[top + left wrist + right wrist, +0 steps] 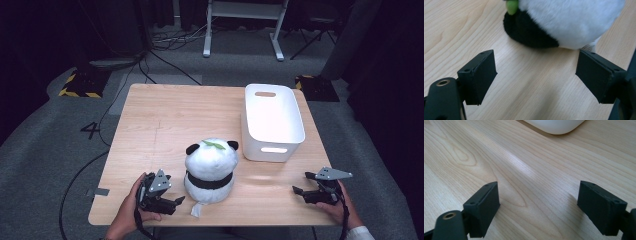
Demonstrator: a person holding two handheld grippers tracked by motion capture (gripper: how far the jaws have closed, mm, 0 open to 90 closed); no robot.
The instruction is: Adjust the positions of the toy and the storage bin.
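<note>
A plush panda (210, 169) sits upright near the front of the wooden table (165, 120), white with a black band, black ears and a green leaf on its head. My left gripper (172, 194) is just left of the panda near the table's front edge, open, with nothing between its jaws. In the left gripper view the panda (564, 22) lies just beyond the open gripper (536, 75), apart from it. My right gripper (303, 183) rests at the front right corner, open and empty, with bare wood before it (537, 202).
A white plastic bin (272, 120) with handle slots stands at the table's right side, behind my right gripper; its rounded corner (554, 125) shows in the right gripper view. Cables, a metal stand and hazard-taped bases lie on the grey floor beyond the table.
</note>
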